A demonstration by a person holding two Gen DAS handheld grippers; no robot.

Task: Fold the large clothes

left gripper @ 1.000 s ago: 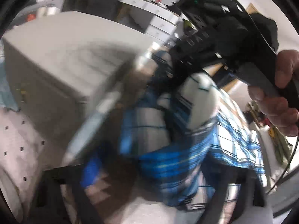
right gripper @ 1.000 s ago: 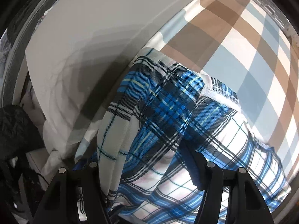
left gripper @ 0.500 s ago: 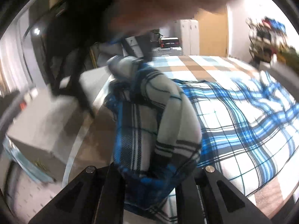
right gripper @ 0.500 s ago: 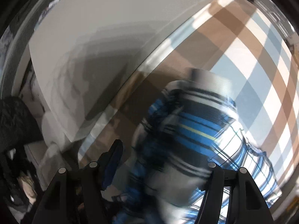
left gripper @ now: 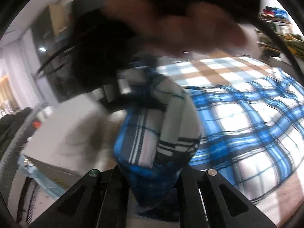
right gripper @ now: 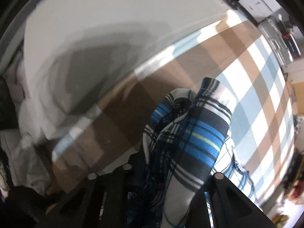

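Observation:
A large blue, white and black plaid garment (left gripper: 247, 129) lies spread on a bed with a brown, white and pale-blue checked cover (left gripper: 205, 70). My left gripper (left gripper: 152, 188) is shut on a bunched part of the garment, lifted above the bed. My right gripper (right gripper: 161, 186) is shut on another bunched part of the garment (right gripper: 195, 142) above the checked cover (right gripper: 262, 98). In the left wrist view the other gripper and the hand holding it (left gripper: 180, 28) fill the top, blurred.
A white pillow (right gripper: 106, 38) lies at the head of the bed, left of the garment. White crumpled bedding (right gripper: 28, 152) hangs off the bed's left side. White drawers (right gripper: 258, 1) stand far right; cluttered shelves (left gripper: 281, 28) stand beyond the bed.
Both grippers have lifted and swung with their bunches of plaid cloth. The right gripper's hand now sits closer over the left camera. The views are motion-blurred.

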